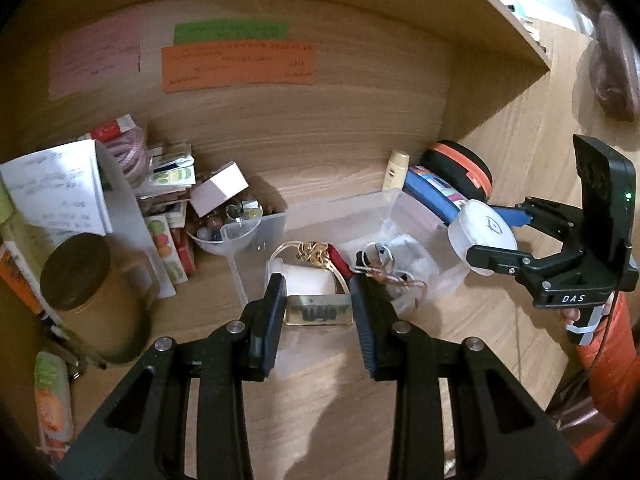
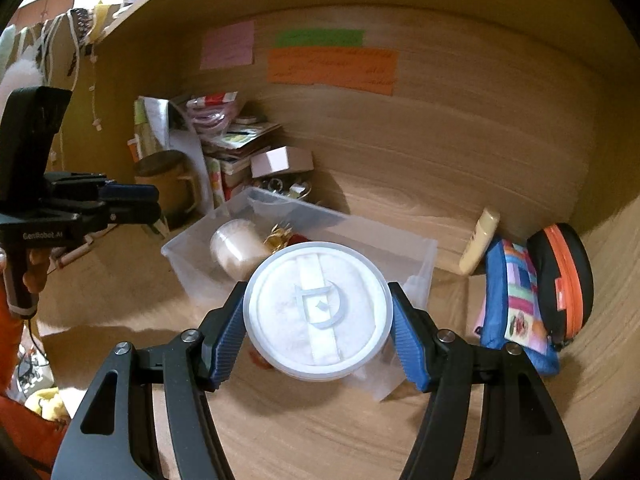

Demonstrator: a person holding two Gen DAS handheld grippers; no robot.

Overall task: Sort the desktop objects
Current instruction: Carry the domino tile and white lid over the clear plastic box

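Observation:
My right gripper (image 2: 318, 320) is shut on a round white powder-puff case (image 2: 318, 316) and holds it above the near right end of a clear plastic bin (image 2: 424, 256). The case also shows in the left wrist view (image 1: 482, 228), held by the right gripper (image 1: 494, 236). My left gripper (image 1: 318, 300) is open, its fingers either side of a small flat tin (image 1: 318, 312) at the bin's (image 1: 360, 204) front wall. In the bin lie a white cup (image 1: 308, 276), a gold trinket (image 1: 314, 250) and a clear bag (image 1: 408, 256).
A brown mug (image 1: 92, 296), papers and boxes crowd the left. A bowl of marbles (image 1: 230, 224) sits behind the bin. A cream tube (image 2: 478, 246), a blue patchwork pouch (image 2: 516, 304) and a black-orange zip case (image 2: 560, 276) stand right. Sticky notes (image 2: 332, 70) hang on the back wall.

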